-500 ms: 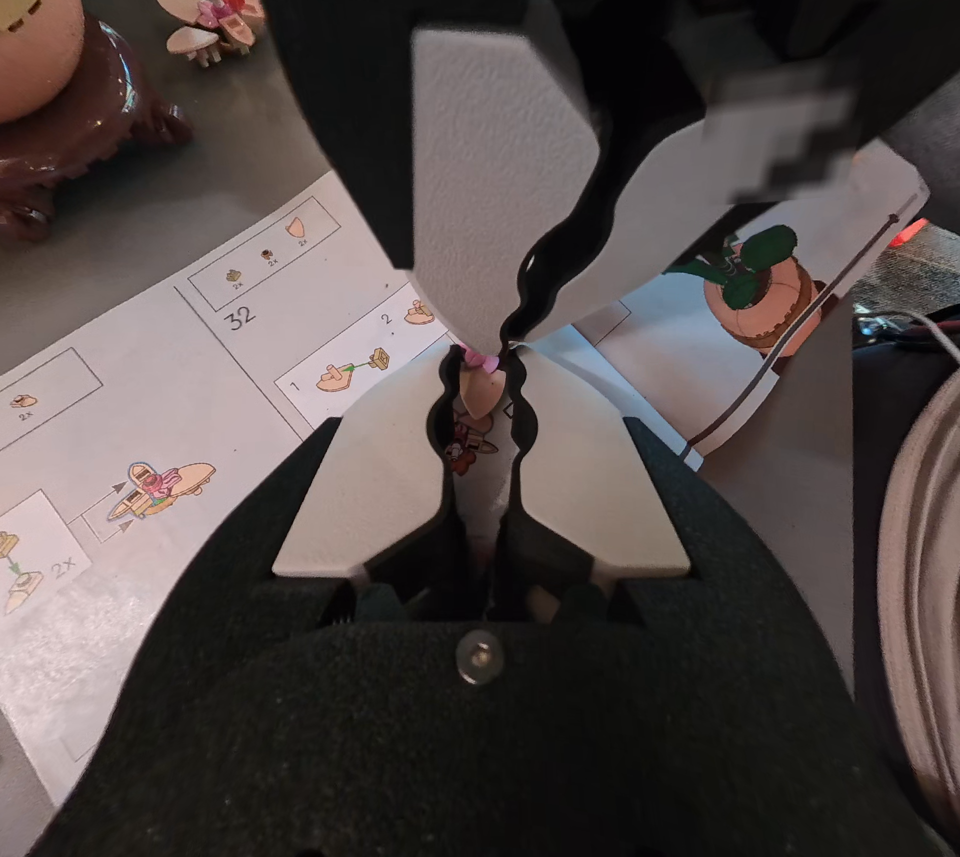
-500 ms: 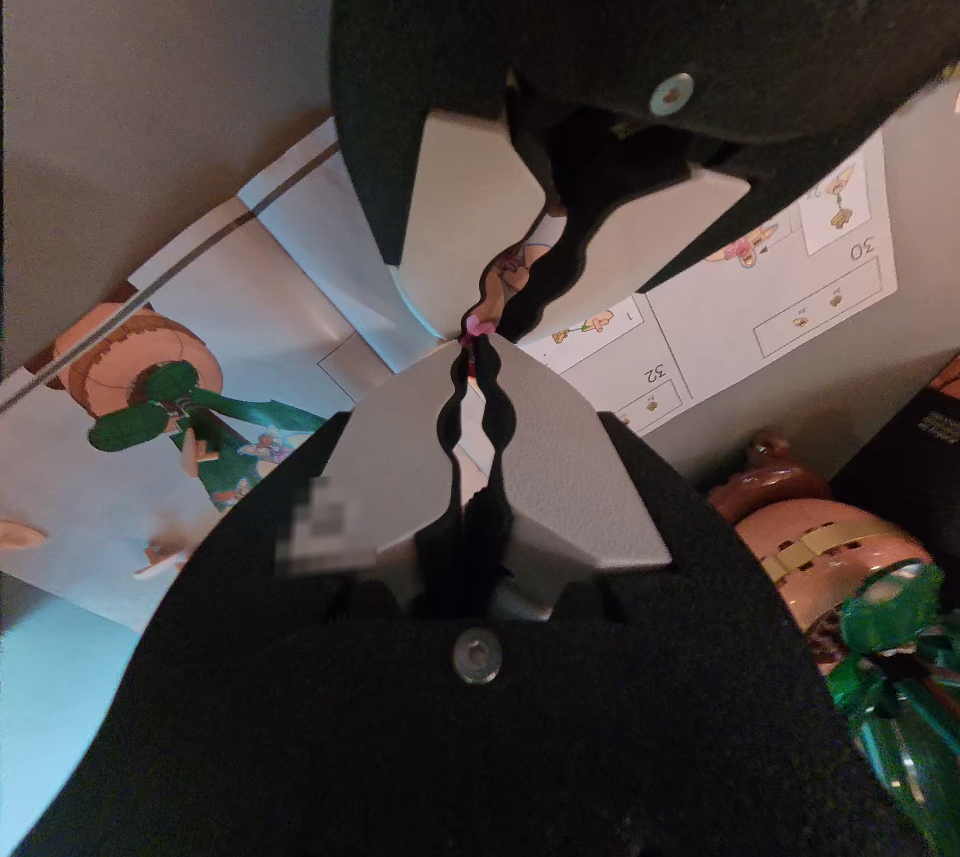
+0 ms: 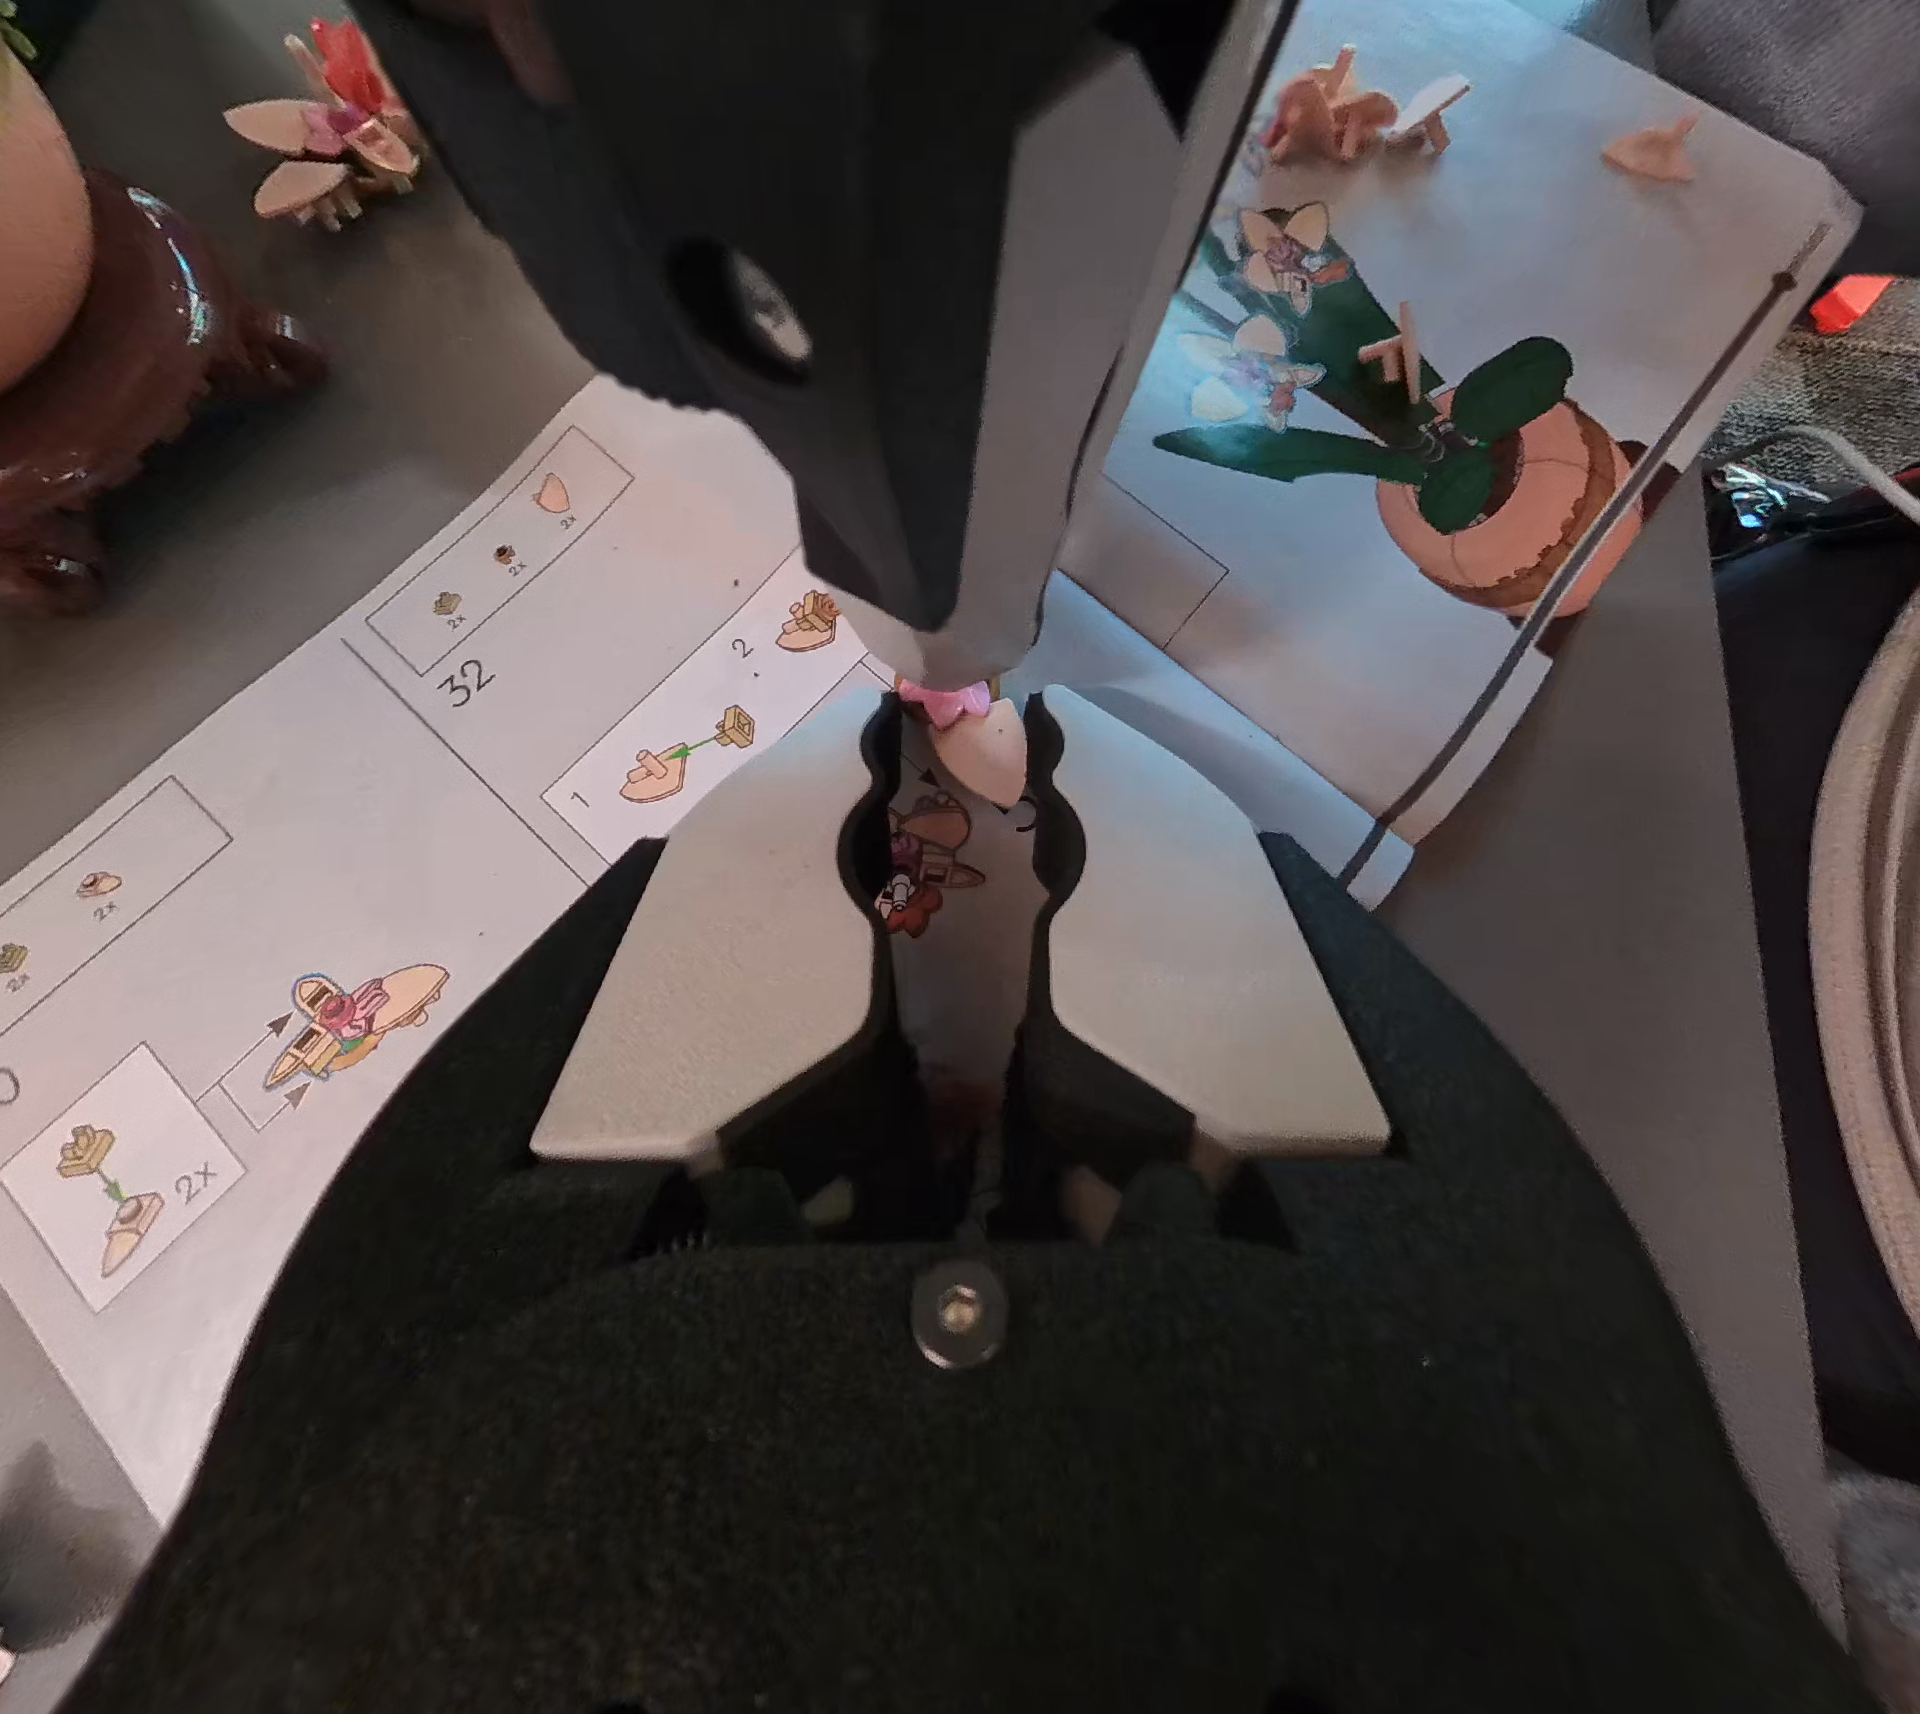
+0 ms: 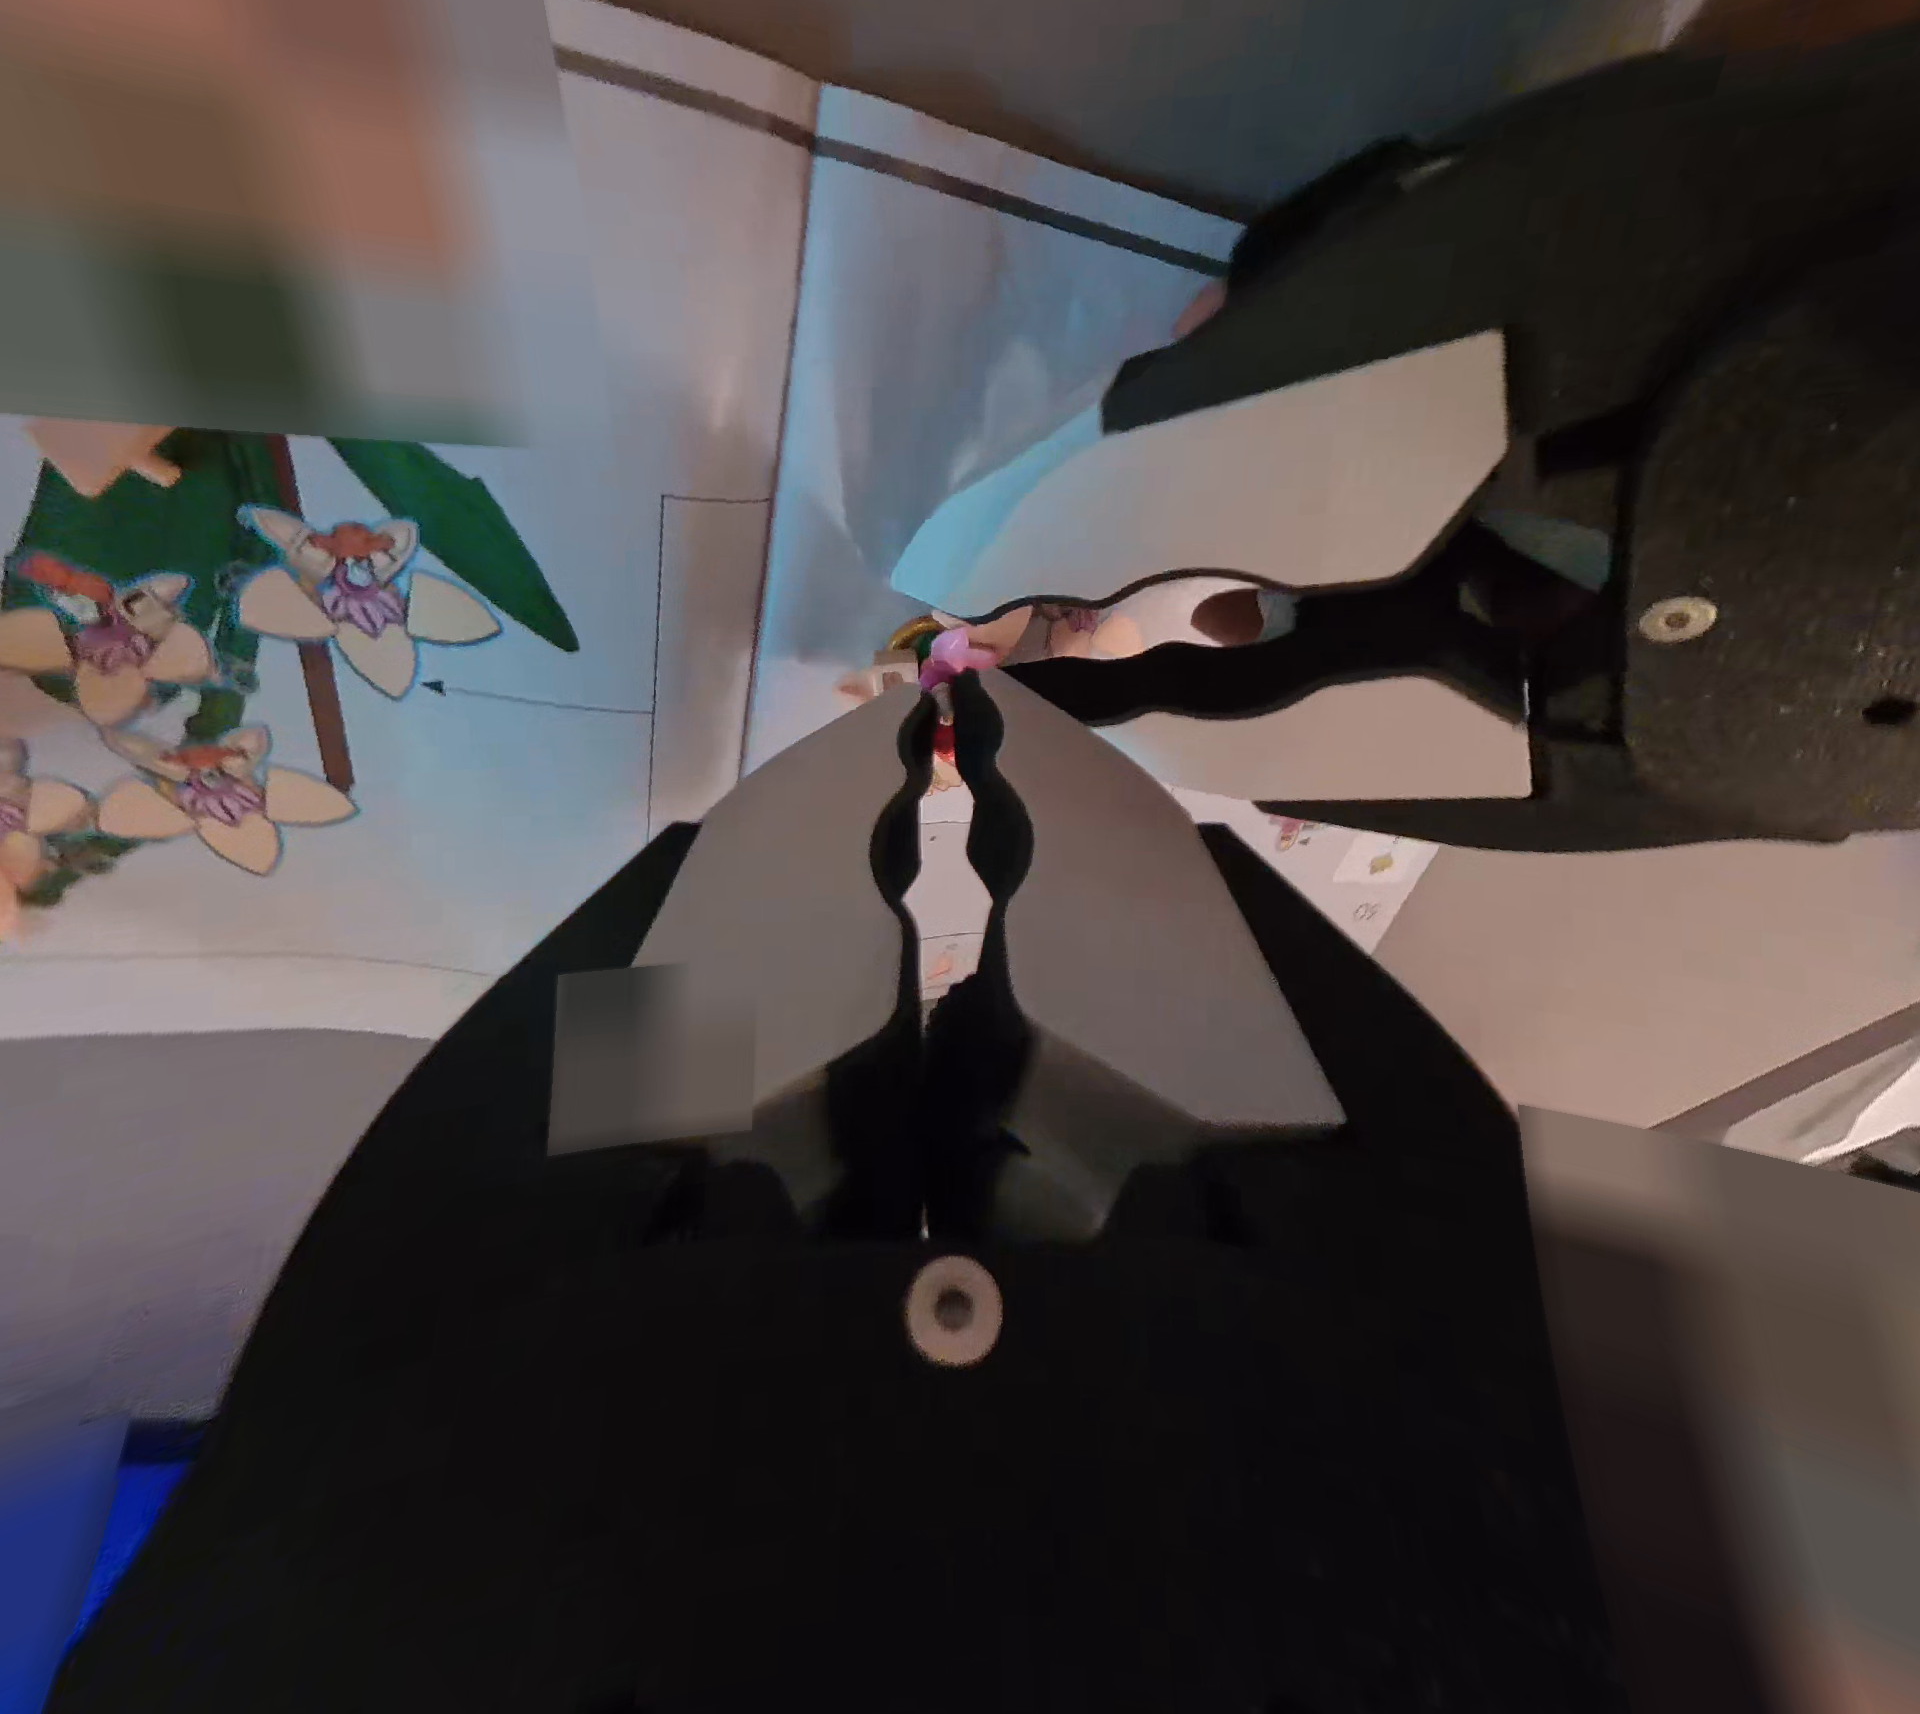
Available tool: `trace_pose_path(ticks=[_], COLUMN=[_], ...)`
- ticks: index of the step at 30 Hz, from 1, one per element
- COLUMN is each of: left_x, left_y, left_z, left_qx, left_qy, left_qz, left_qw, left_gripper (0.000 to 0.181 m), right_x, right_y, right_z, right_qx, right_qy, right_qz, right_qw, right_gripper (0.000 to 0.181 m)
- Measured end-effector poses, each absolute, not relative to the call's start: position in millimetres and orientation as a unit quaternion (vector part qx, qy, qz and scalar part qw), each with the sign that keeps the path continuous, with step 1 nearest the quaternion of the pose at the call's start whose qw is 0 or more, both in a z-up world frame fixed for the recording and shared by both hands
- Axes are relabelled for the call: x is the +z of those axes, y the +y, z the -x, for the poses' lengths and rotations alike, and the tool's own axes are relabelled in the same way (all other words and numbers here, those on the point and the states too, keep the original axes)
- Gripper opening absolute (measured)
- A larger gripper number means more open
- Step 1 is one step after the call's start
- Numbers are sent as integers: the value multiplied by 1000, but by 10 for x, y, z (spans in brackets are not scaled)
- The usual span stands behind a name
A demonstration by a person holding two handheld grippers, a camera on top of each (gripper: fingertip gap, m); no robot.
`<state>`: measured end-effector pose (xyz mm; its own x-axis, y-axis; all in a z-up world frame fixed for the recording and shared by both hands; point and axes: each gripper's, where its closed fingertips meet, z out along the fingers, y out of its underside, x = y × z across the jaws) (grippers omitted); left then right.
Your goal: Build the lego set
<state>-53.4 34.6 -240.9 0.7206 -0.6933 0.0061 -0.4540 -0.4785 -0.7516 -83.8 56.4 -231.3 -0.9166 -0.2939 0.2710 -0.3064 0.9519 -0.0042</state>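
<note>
My left gripper (image 3: pixel 961 708) over the open instruction booklet (image 3: pixel 312 833) on the table (image 3: pixel 208 521), my right gripper (image 3: pixel 956 662) tip to tip ahead of it, small flower piece (image 3: pixel 977 739) between them, finished flower (image 3: pixel 322 137) far left, beside the pot (image 3: pixel 94 355)

Two grippers (image 3: pixel 961 703) (image 4: pixel 945 693), one instruction booklet (image 3: pixel 312 833), one finished flower (image 3: pixel 322 147).

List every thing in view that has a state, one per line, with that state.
left gripper: jaws parted, tips either side of the petal piece, no firm pinch visible.
right gripper: tips closed on the pink piece.
petal piece: held in the air, hanging below the pink piece.
pink piece: pinched, joined to the petal.
instruction booklet: open, flat on the table.
finished flower: assembled, resting on the table.
</note>
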Motion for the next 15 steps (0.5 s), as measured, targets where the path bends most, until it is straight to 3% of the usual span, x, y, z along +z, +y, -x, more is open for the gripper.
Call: trace_pose_path(ticks=[15], left_x=[-2410], left_y=[338], left_z=[521], left_qx=[-180], left_qy=[370], left_qz=[832], left_qw=[371], left_gripper=[21], right_x=[-2306], right_y=[496], right_z=[878], right_qx=[19], right_qy=[-942], right_qz=[-313], right_qw=[118], right_gripper=[4])
